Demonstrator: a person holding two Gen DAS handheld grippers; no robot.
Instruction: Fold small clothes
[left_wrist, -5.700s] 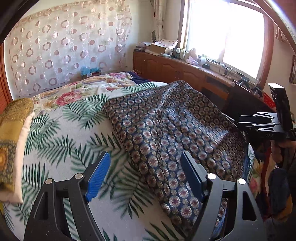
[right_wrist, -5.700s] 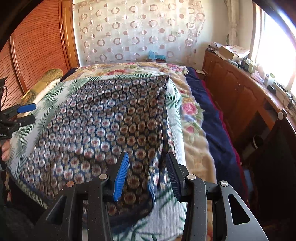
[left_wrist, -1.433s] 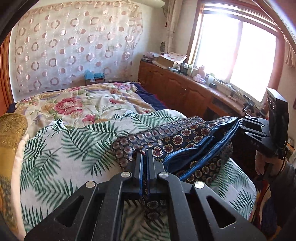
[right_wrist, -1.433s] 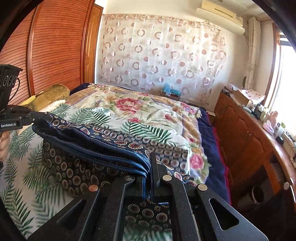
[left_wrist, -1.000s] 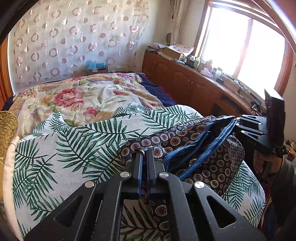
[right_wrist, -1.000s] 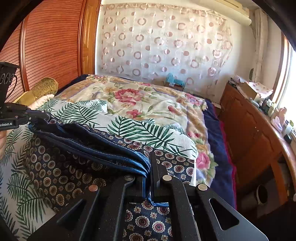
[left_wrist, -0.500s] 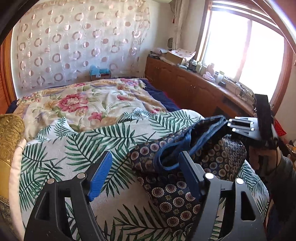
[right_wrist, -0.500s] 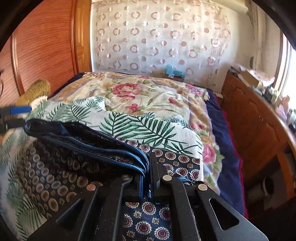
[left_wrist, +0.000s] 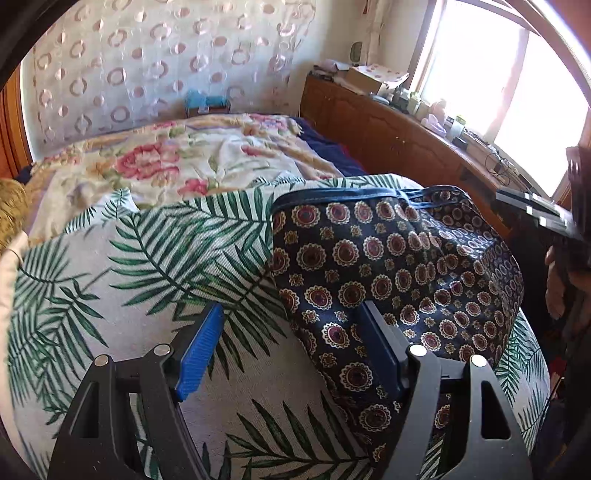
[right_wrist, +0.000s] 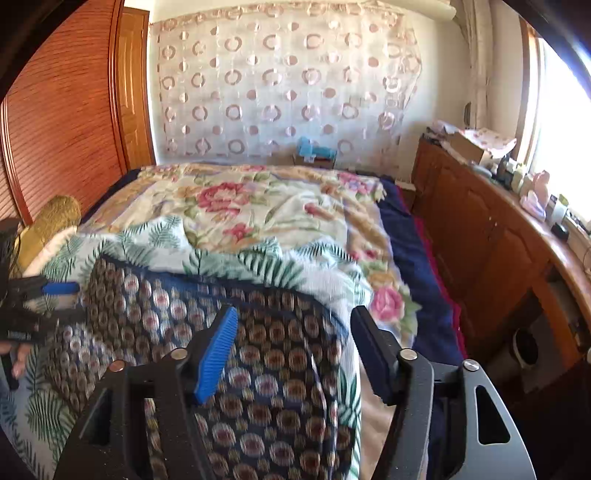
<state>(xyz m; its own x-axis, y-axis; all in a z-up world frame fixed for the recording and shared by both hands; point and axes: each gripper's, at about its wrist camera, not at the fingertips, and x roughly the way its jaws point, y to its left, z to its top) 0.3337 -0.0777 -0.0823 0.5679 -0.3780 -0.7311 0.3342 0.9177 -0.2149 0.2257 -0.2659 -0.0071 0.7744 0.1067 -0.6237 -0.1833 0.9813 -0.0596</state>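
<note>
Folded medallion-print garment (left_wrist: 399, 266), soft rectangle

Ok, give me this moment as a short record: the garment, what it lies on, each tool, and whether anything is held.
garment: navy cloth with round medallion print, folded, blue-trimmed edge on top
surface: white bedspread with green palm-leaf print
left tool: open, blue pads apart, nothing gripped; its right pad is over the garment's near edge
right tool: jaws opening, above the cloth, pads not pressing on it
held: nothing
beyond: floral quilt, wooden sideboard under the window
</note>
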